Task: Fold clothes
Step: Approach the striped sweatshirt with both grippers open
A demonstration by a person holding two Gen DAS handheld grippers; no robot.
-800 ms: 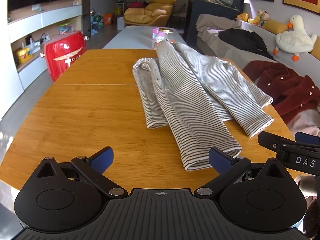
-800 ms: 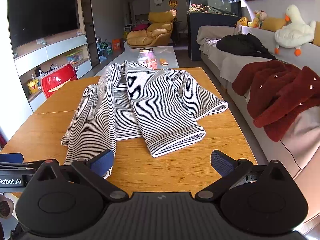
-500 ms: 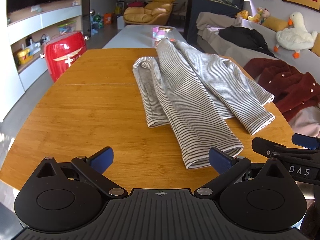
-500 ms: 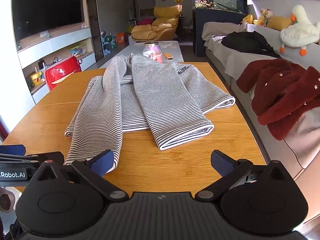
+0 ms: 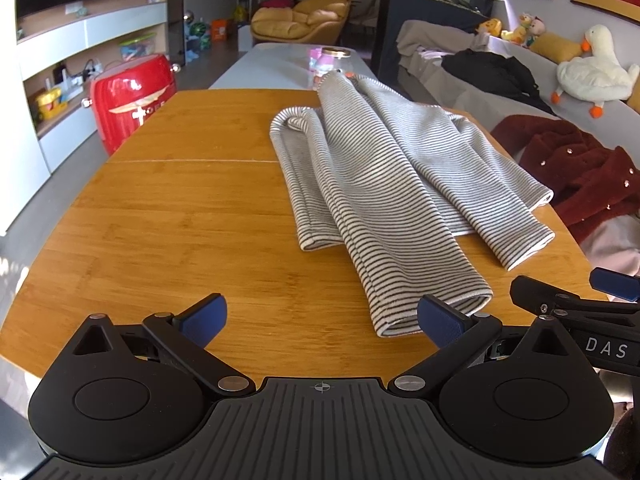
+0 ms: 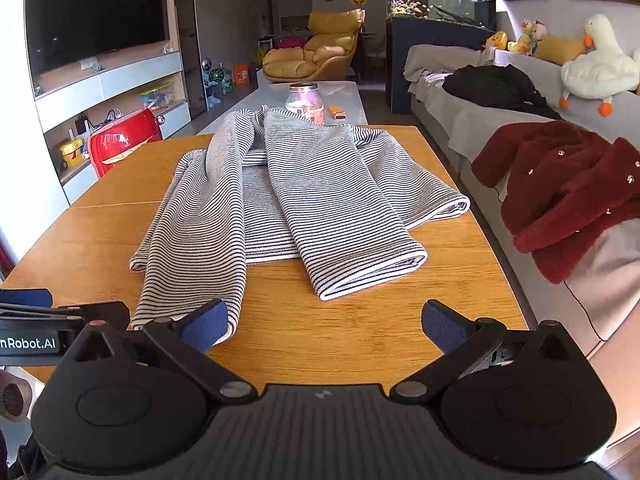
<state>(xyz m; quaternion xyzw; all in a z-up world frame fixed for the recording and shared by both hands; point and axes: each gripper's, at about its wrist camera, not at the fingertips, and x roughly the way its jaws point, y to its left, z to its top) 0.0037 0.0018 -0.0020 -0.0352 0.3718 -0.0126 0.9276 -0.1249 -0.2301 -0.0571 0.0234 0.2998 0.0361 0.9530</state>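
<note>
Both released tools [image 5: 320,318] [image 6: 324,320] have edged nearer the striped garment [image 6: 288,200] on the wooden table [image 5: 180,220].

My garment [image 6: 288,200] lies on the table [image 6: 360,336], jar [image 6: 306,100] behind it, sofa [image 6: 460,120] right, suitcase [image 6: 120,140] left.

bare table [image 5: 168,216] left, striped garment [image 5: 384,184] right

One striped garment [image 6: 288,200], one wooden table [image 5: 180,232], two tools, one jar [image 6: 306,100], one red coat [image 6: 568,184].
</note>
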